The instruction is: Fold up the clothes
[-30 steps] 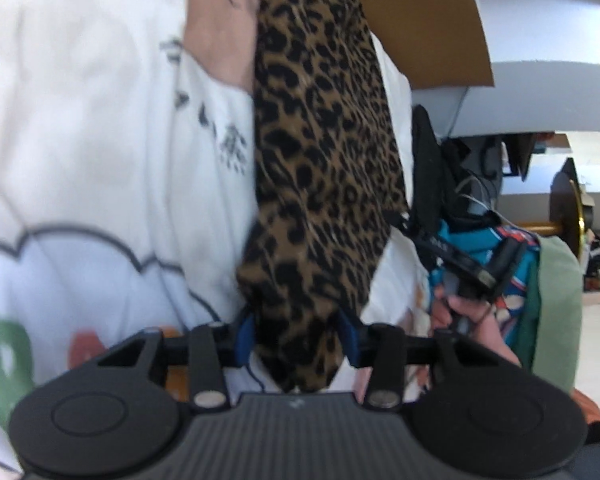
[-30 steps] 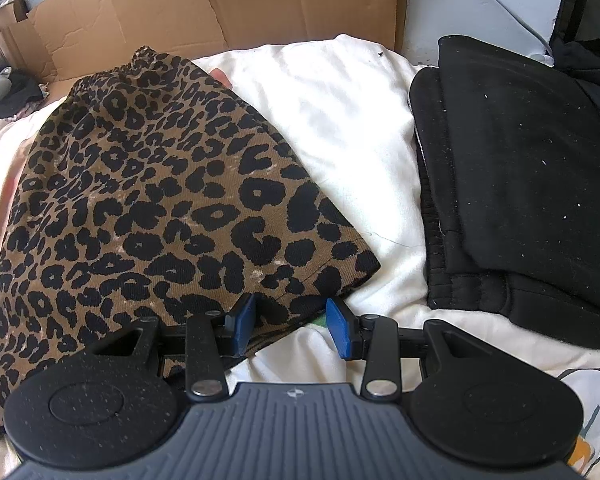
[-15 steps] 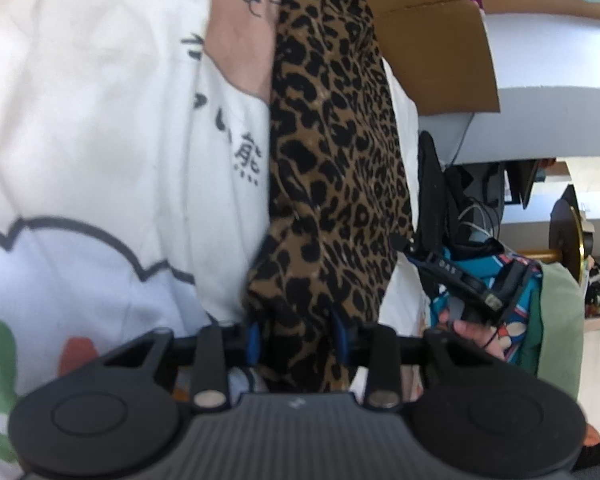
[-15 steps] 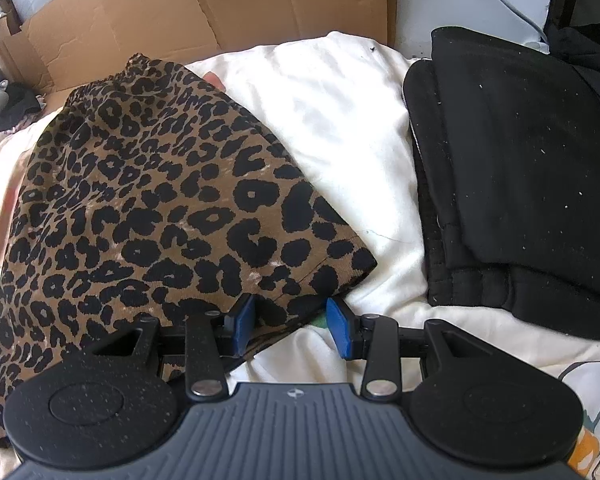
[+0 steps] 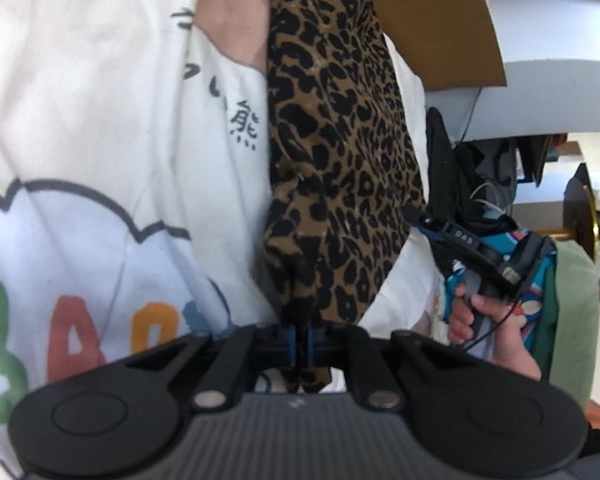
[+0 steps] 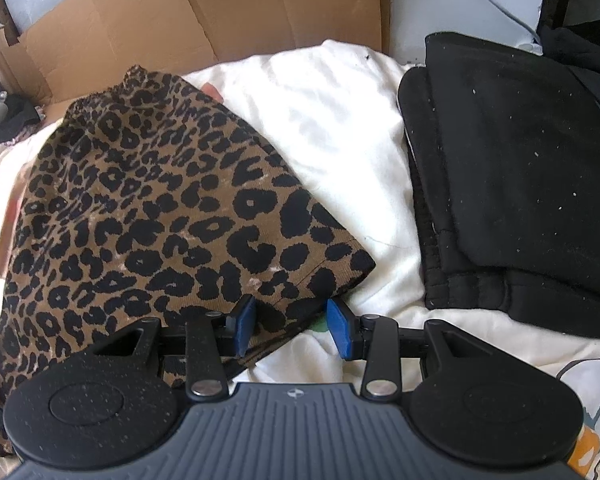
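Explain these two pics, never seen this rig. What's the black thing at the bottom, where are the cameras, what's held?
No robot here: a person holds a two-finger gripper in each hand, each with a fisheye camera looking along its blue-padded fingers. The black shape at the bottom is the gripper body. In the left wrist view, the left gripper is shut on a corner of the leopard-print garment. In the right wrist view, the right gripper is open, the garment's other corner between its fingers, not pinched. The garment lies on a white printed sheet, beside folded black clothes, with cardboard behind.
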